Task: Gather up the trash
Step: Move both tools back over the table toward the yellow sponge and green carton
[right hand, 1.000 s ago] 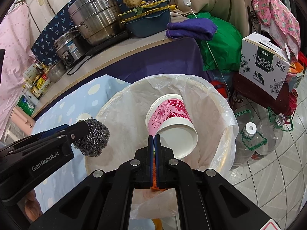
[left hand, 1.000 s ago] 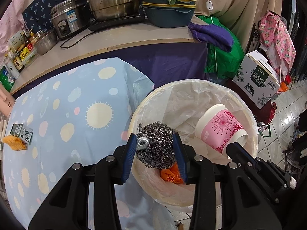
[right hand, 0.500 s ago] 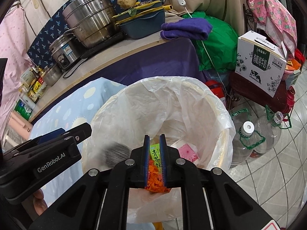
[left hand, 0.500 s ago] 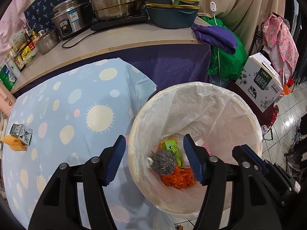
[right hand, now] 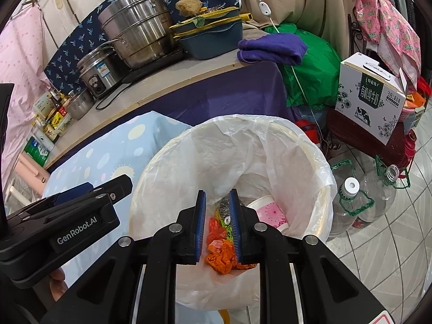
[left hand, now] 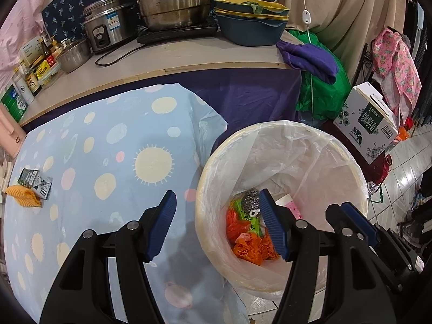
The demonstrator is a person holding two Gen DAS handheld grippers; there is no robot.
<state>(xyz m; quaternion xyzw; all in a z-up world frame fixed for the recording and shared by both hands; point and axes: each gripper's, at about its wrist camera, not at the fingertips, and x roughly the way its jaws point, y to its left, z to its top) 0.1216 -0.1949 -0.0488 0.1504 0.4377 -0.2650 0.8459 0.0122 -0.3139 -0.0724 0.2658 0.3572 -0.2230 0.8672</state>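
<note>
Left tool [left hand: 217, 220] hangs with its jaws spread wide, straddling the near rim of the lined trash bin [left hand: 353, 167] and holding nothing; right tool [right hand: 217, 222] hovers over the bin mouth, jaws parted a little and bare. Inside the bin lie a steel scourer [left hand: 249, 199], a pink paper cup [right hand: 268, 212], a green wrapper [left hand: 249, 218] and orange scraps [left hand: 252, 245].

Two pieces are not yet collected: a small carton [left hand: 33, 181] and an orange scrap [left hand: 23, 195], together near the far left edge of the table [left hand: 89, 162], well apart from both tools. Likely risks: the loose liner snagging on a finger as the tools lift, or the sun-and-dot cloth bunching under a pinch at the flat carton. Cookware crowds the counter [left hand: 189, 62] behind; bottles [right hand: 351, 205] and a milk box [right hand: 370, 100] stand on the tiled floor.
</note>
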